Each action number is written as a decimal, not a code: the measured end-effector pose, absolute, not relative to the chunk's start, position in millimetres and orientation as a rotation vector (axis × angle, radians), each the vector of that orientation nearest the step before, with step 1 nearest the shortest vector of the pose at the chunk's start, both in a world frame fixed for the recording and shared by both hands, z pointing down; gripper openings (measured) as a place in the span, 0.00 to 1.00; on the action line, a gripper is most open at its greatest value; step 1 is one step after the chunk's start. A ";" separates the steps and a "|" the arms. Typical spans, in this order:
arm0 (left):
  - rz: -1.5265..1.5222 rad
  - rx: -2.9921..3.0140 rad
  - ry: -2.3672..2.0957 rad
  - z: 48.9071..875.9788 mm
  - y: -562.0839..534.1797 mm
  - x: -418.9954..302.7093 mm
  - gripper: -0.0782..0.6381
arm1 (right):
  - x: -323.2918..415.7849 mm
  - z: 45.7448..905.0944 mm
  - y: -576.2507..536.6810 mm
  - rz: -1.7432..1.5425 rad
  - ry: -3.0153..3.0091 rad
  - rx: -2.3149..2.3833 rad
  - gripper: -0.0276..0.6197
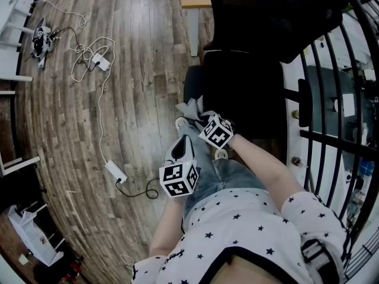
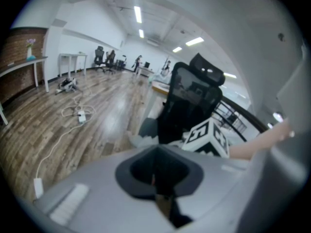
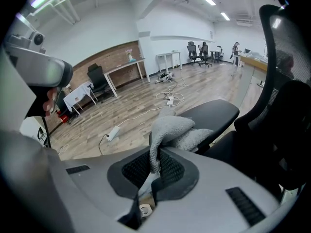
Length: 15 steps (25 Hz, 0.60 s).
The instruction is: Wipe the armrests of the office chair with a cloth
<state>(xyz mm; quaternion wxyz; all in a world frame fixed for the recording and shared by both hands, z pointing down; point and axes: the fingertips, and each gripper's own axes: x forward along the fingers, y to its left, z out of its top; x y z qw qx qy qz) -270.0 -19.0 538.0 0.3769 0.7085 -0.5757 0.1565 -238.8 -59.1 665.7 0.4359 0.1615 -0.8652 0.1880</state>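
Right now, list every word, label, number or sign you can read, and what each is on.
No text here can be read.
Left marker cube and right marker cube: black-and-white square patterns, no letters.
Print on the shirt hem: too small to read.

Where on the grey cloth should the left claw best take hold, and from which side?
Grip the bunched free end of the cloth, which seems to rest on the armrest beyond the right claw that pinches its other edge. It stands up in thick folds, so I would come from above, on the floor side.
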 end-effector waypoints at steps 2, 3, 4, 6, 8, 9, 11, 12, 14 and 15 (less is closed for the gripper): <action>0.400 1.814 -1.471 538.7 -18.9 -269.8 0.12 | -240.0 666.1 -56.2 0.480 -2.151 0.391 0.09; 0.401 1.815 -1.470 539.2 -18.9 -269.6 0.12 | -240.4 666.4 -54.6 0.485 -2.150 0.384 0.09; 0.402 1.816 -1.469 539.8 -19.1 -269.0 0.12 | -240.5 667.0 -52.8 0.489 -2.149 0.377 0.09; 0.404 1.819 -1.467 540.0 -19.6 -267.3 0.12 | -240.4 668.2 -48.7 0.491 -2.146 0.359 0.09; 0.405 1.822 -1.467 539.1 -19.9 -265.9 0.12 | -240.1 669.4 -43.1 0.492 -2.140 0.335 0.09; 0.405 1.823 -1.467 538.4 -19.9 -265.5 0.12 | -240.0 670.1 -40.4 0.492 -2.136 0.327 0.09; 0.403 1.825 -1.470 537.1 -20.5 -265.2 0.12 | -239.7 671.2 -37.7 0.495 -2.131 0.331 0.09; 0.402 1.826 -1.471 536.3 -20.9 -265.4 0.12 | -239.7 671.1 -37.4 0.503 -2.130 0.339 0.09; 0.402 1.827 -1.475 534.7 -21.4 -266.0 0.12 | -239.7 669.9 -37.3 0.523 -2.129 0.355 0.09; 0.402 1.829 -1.476 533.9 -21.6 -266.0 0.12 | -239.5 668.9 -37.6 0.529 -2.129 0.360 0.09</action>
